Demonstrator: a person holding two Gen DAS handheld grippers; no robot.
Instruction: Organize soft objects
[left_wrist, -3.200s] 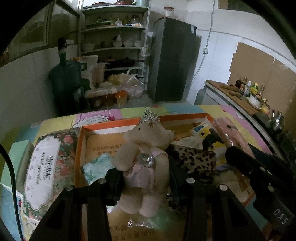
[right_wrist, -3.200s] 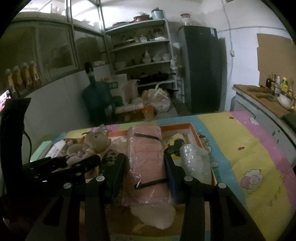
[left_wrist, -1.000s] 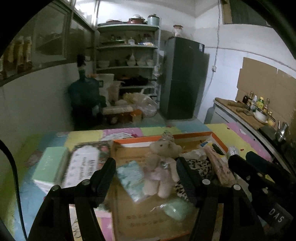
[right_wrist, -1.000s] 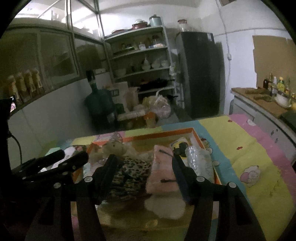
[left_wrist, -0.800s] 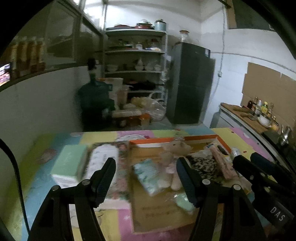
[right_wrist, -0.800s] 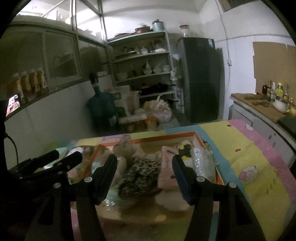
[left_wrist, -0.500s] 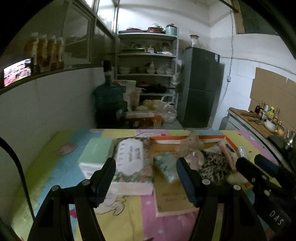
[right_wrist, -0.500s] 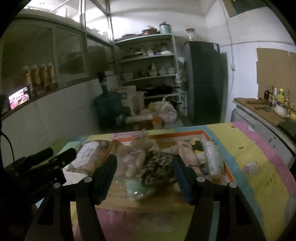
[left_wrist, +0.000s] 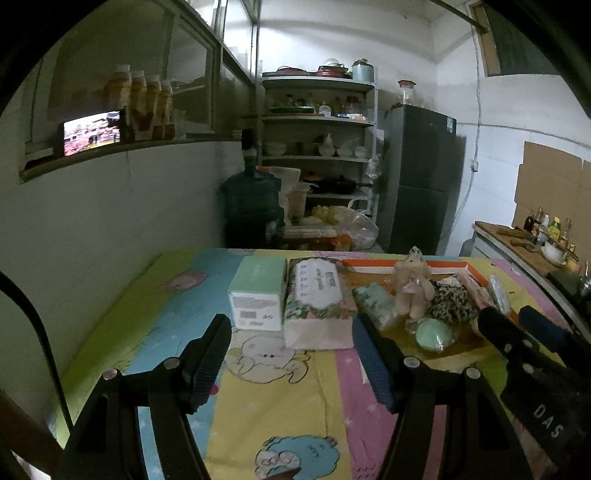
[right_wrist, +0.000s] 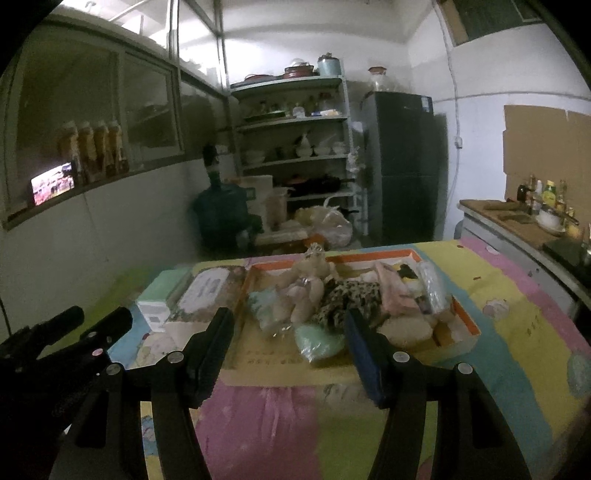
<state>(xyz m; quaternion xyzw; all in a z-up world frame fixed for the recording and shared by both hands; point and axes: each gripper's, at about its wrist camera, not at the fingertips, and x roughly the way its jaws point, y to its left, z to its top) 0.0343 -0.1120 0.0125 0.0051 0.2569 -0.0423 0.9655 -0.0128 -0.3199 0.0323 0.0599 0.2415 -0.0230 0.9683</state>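
Observation:
An orange-rimmed cardboard tray (right_wrist: 466, 318) on the table holds soft things: a beige teddy bear with a crown (right_wrist: 309, 277), a leopard-print item (right_wrist: 347, 295), a pink rolled towel (right_wrist: 391, 288), a green round pack (right_wrist: 318, 341) and a light blue pack (right_wrist: 266, 308). The bear (left_wrist: 410, 286) and green pack (left_wrist: 434, 332) also show in the left wrist view. My left gripper (left_wrist: 291, 354) is open and empty, back from the tray. My right gripper (right_wrist: 288, 350) is open and empty, in front of the tray.
A mint-green box (left_wrist: 256, 291) and a floral tissue pack (left_wrist: 317, 299) lie left of the tray on the cartoon-print tablecloth (left_wrist: 277, 413). A wall runs along the left, with shelves (left_wrist: 317, 147), a water jug (left_wrist: 251, 206) and a fridge (left_wrist: 424, 177) behind. A counter (right_wrist: 517, 225) stands at the right.
Both grippers let go of the bear and the pink towel, opened and pulled back and up from the tray. The left view swung left, showing the boxes.

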